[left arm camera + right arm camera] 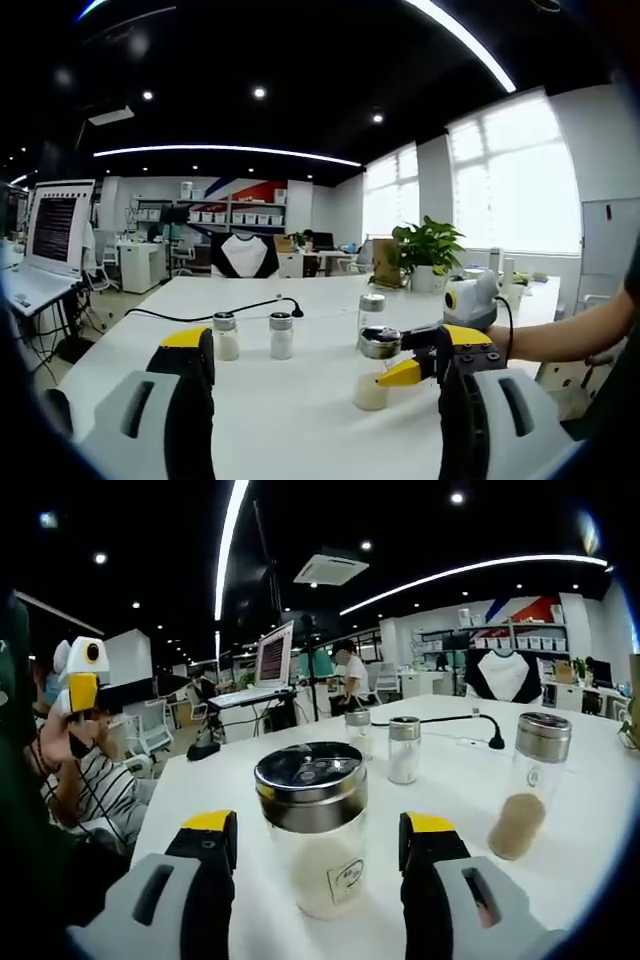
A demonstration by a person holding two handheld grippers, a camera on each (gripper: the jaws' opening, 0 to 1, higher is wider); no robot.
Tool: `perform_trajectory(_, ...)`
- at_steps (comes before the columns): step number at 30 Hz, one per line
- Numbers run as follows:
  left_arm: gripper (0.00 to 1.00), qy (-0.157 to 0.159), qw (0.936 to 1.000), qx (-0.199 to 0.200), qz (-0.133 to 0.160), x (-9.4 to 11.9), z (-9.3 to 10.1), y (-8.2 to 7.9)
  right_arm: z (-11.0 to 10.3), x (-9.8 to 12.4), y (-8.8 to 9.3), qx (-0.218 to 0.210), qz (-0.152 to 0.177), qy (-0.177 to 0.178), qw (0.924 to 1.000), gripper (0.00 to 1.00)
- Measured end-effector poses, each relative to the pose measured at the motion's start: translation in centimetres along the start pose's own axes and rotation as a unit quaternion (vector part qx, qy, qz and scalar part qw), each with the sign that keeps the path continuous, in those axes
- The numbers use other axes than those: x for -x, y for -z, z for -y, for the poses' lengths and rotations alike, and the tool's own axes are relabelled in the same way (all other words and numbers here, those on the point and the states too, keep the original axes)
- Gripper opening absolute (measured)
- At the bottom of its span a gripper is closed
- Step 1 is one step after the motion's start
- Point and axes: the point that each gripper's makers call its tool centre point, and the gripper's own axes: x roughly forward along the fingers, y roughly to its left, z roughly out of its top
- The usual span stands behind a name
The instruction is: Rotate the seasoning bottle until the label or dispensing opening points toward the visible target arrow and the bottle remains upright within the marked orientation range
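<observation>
A glass seasoning bottle with a metal shaker lid and white powder stands upright on the white table. Its small label faces the camera low on the right. My right gripper is open, one jaw on each side of the bottle with a small gap showing on both sides. In the left gripper view the same bottle stands right of centre, with a yellow finger of the right gripper beside it. My left gripper is open and holds nothing, well short of the bottle.
Two small shakers and a taller bottle stand behind. A jar with brown powder is on the right. A black cable crosses the table. A seated person is at the left edge.
</observation>
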Motion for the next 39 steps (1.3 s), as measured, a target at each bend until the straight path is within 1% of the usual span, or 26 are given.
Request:
perform_trajectory(2, 0.97, -0.002, 1.0, 0.003, 0.003, 0.0, -0.1, 0.0, -0.1, 0.0, -0.2, -0.001, 0.003, -0.007, 1.0, 0.63)
perform_trajectory(3, 0.97, -0.002, 1.0, 0.004, 0.002, 0.1, -0.2, 0.0, -0.2, 0.0, -0.5, -0.001, 0.01, -0.015, 0.9998, 0.61)
perform_trajectory(4, 0.97, -0.003, 1.0, 0.004, 0.002, 0.0, -0.2, 0.0, -0.4, 0.0, -0.8, -0.007, 0.018, -0.023, 0.9995, 0.6)
perform_trajectory(5, 0.97, -0.002, 1.0, 0.004, 0.001, 0.0, -0.2, 0.1, -0.7, -0.2, -1.1, -0.026, 0.029, -0.036, 0.9986, 0.6)
perform_trajectory(6, 0.97, 0.0, 1.0, 0.004, 0.001, 0.0, -0.1, 0.1, -0.7, -0.3, -1.1, -0.033, 0.029, -0.043, 0.9981, 0.59)
perform_trajectory(9, 0.97, 0.001, 1.0, 0.002, -0.001, -0.1, 0.1, 0.1, -0.5, -0.9, -0.6, -0.017, 0.011, -0.045, 0.9988, 0.55)
perform_trajectory(10, 0.97, 0.001, 1.0, 0.002, -0.001, -0.1, 0.1, 0.1, -0.4, -0.9, -0.7, -0.026, 0.012, -0.051, 0.9983, 0.54)
perform_trajectory(11, 0.97, 0.002, 1.0, 0.002, -0.001, -0.1, 0.1, 0.2, -0.5, -0.9, -0.8, -0.052, 0.016, -0.059, 0.9968, 0.51)
perform_trajectory(12, 0.97, 0.003, 1.0, 0.003, -0.001, -0.1, 0.2, 0.1, -0.5, -0.9, -0.7, -0.05, 0.016, -0.061, 0.9968, 0.45)
perform_trajectory(13, 0.97, 0.003, 1.0, 0.003, -0.001, -0.1, 0.2, 0.1, -0.7, -0.9, -0.7, -0.037, 0.018, -0.064, 0.9971, 0.46)
perform_trajectory(14, 0.97, 0.003, 1.0, 0.003, -0.001, -0.1, 0.2, 0.1, -0.5, -0.9, -0.5, -0.019, 0.01, -0.061, 0.9979, 0.45)
perform_trajectory(15, 0.97, 0.003, 1.0, 0.002, -0.001, -0.1, 0.3, 0.1, -0.4, -1.0, -0.5, -0.009, 0.011, -0.06, 0.9981, 0.44)
perform_trajectory(17, 0.97, 0.002, 1.0, 0.002, 0.0, 0.0, 0.2, 0.1, -0.6, -1.0, -0.6, -0.013, 0.011, -0.061, 0.998, 0.43)
perform_trajectory(22, 0.97, 0.001, 1.0, 0.003, -0.001, 0.0, 0.1, 0.0, -0.6, -0.9, -0.5, 0.005, 0.012, -0.057, 0.9983, 0.42)
perform_trajectory(24, 0.97, 0.0, 1.0, 0.004, 0.0, 0.1, 0.1, 0.0, -0.6, -0.9, -0.4, 0.016, 0.012, -0.054, 0.9984, 0.42)
perform_trajectory(26, 0.97, 0.0, 1.0, 0.003, 0.001, 0.1, 0.1, 0.0, -0.5, -0.9, -0.3, 0.038, 0.01, -0.049, 0.998, 0.41)
perform_trajectory(27, 0.97, 0.0, 1.0, 0.002, 0.001, 0.2, 0.2, -0.1, -0.5, -0.8, -0.3, 0.029, 0.009, -0.048, 0.9984, 0.41)
perform_trajectory(39, 0.97, 0.002, 1.0, -0.001, 0.005, 0.5, 0.6, -0.4, -0.3, -0.7, -0.2, 0.038, 0.006, -0.023, 0.999, 0.4)
